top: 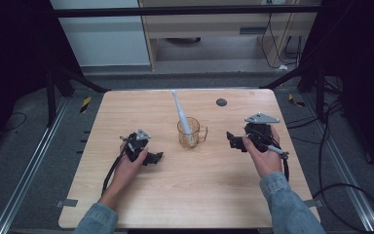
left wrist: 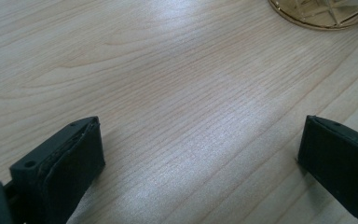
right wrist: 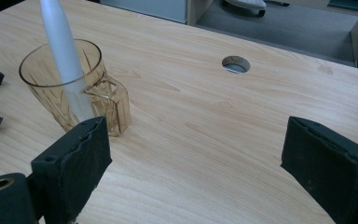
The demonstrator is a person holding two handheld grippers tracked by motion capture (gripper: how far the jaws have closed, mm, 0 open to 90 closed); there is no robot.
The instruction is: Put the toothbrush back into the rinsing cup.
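An amber cut-glass mug (top: 192,133) with a handle stands upright at the table's middle. A long white stick-like object (top: 181,113) leans in it, its top pointing away from me. The right gripper view has the mug (right wrist: 81,95) and the white object (right wrist: 64,51) at upper left. My left gripper (top: 157,157) rests on the wood left of the mug, open, jaws wide apart with only bare table between them (left wrist: 200,154). The mug's base (left wrist: 326,14) sits at the top right of the left gripper view. My right gripper (top: 233,140) is open right of the mug (right wrist: 193,158).
The wooden table (top: 185,195) has a round cable hole (top: 221,102) at the back right, also in the right gripper view (right wrist: 236,64). Dark floor, metal rails and cables surround the table. A cabinet stands beyond the far edge.
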